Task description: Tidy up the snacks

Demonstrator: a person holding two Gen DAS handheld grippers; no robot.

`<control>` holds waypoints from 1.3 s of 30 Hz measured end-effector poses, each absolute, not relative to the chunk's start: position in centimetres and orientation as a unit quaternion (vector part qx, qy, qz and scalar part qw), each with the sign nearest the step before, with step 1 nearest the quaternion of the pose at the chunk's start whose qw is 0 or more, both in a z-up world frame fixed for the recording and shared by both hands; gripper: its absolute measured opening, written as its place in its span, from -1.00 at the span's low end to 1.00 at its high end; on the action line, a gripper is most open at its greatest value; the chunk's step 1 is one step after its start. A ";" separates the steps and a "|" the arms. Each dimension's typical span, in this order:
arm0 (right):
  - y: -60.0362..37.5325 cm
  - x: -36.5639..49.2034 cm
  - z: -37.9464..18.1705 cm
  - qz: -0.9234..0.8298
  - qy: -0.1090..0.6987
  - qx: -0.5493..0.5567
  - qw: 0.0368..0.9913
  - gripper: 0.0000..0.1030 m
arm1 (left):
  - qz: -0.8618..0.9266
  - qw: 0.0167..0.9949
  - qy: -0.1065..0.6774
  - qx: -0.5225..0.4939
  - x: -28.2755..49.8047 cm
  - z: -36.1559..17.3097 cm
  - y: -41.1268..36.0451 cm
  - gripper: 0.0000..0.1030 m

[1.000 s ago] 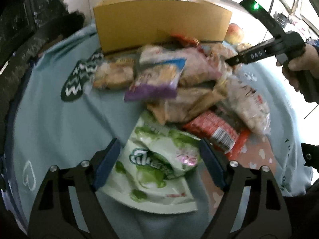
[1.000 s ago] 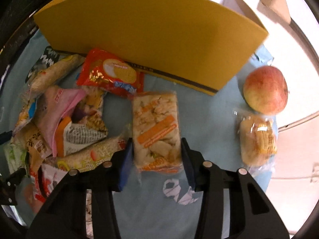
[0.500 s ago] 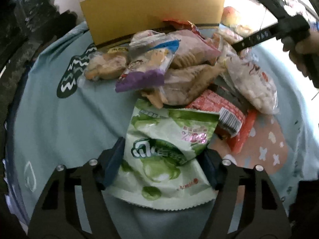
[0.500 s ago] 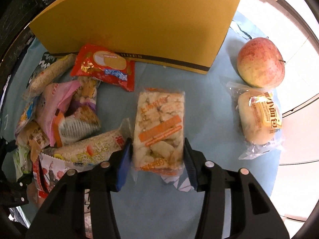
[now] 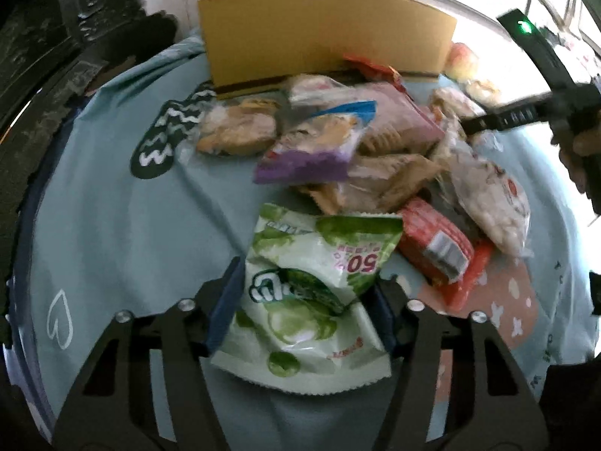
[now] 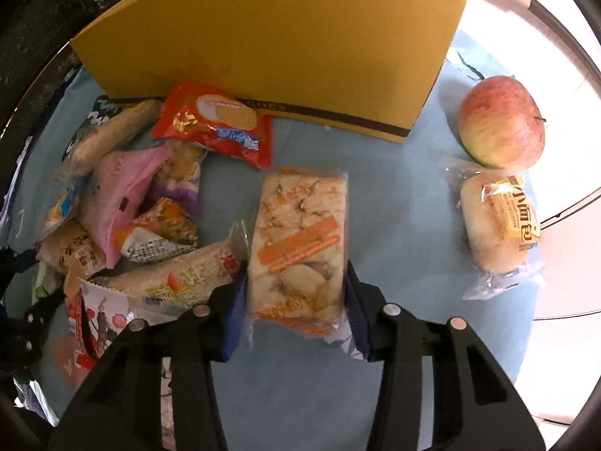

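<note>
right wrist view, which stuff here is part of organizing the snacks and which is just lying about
Part of the job:
- orange-label snack pack between the right gripper fingers
- red wrapper
- pink packet
- small bun pack
- yellow box, probably the destination

Just lying about:
- apple
- blue cloth

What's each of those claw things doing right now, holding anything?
Left gripper: closed on the green snack bag.
Right gripper: closed on the clear pack with the orange stripe.
</note>
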State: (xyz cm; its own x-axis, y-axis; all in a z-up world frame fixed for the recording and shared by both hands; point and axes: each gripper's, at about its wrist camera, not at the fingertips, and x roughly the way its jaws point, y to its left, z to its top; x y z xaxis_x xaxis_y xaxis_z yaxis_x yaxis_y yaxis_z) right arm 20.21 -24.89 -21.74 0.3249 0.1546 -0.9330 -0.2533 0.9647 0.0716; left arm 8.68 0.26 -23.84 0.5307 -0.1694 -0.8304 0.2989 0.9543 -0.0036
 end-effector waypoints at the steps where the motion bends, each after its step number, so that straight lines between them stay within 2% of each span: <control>1: -25.2 20.0 -21.7 0.124 0.568 -0.035 0.813 -0.09 | -0.129 0.873 0.465 0.067 8.6 -23.8 0.4 0.07; 12: -30.3 15.0 -19.2 0.112 0.558 0.048 0.821 -0.09 | -0.118 0.877 0.465 0.035 8.9 -23.1 1.5 0.03; 22: -30.4 11.5 -18.0 0.122 0.552 0.085 0.820 -0.09 | -0.112 0.883 0.456 0.033 8.4 -21.6 1.7 0.03; 29: -29.9 11.5 -15.6 0.134 0.532 0.081 0.832 -0.09 | -0.107 0.896 0.431 0.015 7.8 -19.1 2.3 0.03; 39: -28.7 11.2 -9.6 0.164 0.480 0.080 0.858 -0.09 | -0.118 0.923 0.366 -0.001 7.1 -12.8 2.0 0.03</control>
State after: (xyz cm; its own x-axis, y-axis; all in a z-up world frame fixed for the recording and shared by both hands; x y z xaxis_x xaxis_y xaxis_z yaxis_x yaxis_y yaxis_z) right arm 11.20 -28.69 -9.63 0.4845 0.3580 -0.7982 -0.2050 0.9335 0.2942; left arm 7.12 2.02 -12.80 0.7049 -0.2191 -0.6747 0.2171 0.9721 -0.0889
